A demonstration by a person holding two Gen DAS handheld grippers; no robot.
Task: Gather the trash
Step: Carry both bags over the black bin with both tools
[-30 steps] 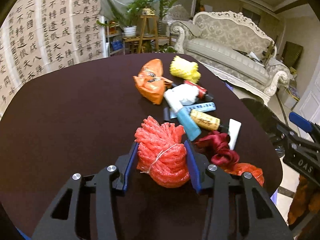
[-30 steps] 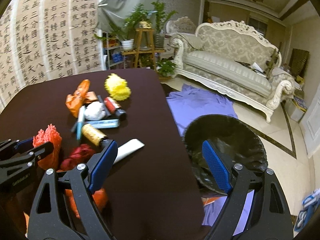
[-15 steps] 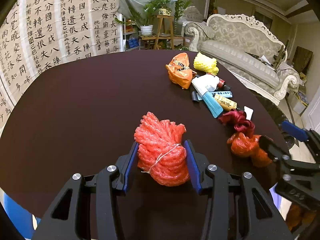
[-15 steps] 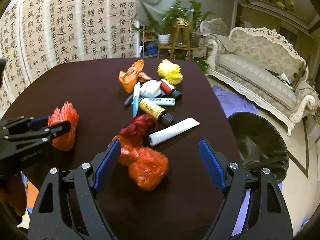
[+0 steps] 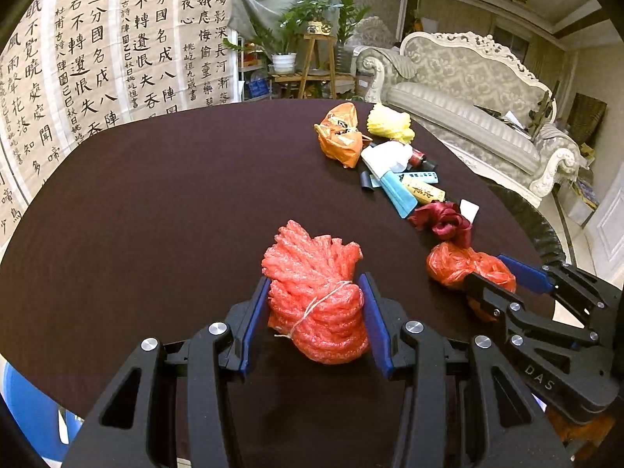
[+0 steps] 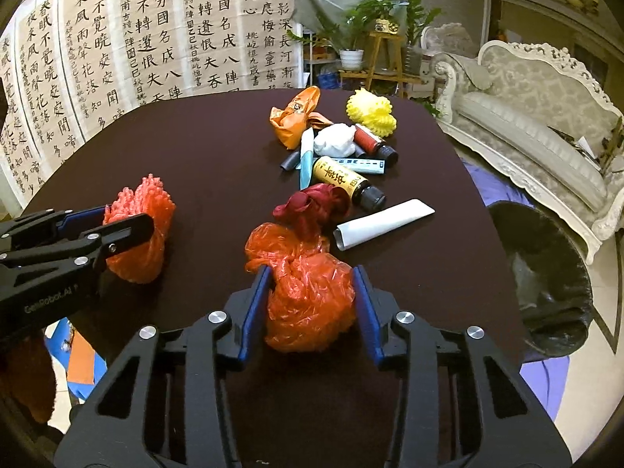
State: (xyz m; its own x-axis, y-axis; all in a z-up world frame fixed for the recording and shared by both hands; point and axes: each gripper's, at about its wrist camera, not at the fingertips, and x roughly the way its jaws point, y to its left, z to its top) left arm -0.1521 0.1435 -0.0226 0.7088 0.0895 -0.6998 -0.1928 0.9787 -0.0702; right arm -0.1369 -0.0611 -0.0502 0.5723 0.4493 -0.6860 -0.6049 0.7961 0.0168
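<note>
So, two bits of trash are gripped at once. Left gripper (image 5: 316, 312) is clamped on a coral-red foam net bundle tied w/ white string (image 5: 318, 300), ridged and puffy, sitting on the dark brown round-cornered table (image 5: 156, 214) near its front edge. Right gripper (image 6: 310, 304) has just been closing, and its blue pads now press both sides of a crumpled orange-red plastic bag (image 6: 308, 292) (glossy, knotted, wrinkled), also on the table, just right of the net.

Beyond the bag: a dark red ribbon wad (image 6: 312, 204), a white tube (image 6: 384, 224), a yellow-labelled dark bottle (image 6: 347, 183) w/ characters I can't read, an orange bag (image 6: 294, 117) and a yellow foam net (image 6: 370, 113).

Black-lined bin (image 6: 546, 273) sits off the table's right edge. Ornate pale sofa (image 5: 479, 89), potted plants on a wooden stand (image 5: 316, 50), and calligraphy sheets (image 5: 97, 46) on the wall.

Right gripper's side reads "DAS"; left's reads "GenRobot.AI".
</note>
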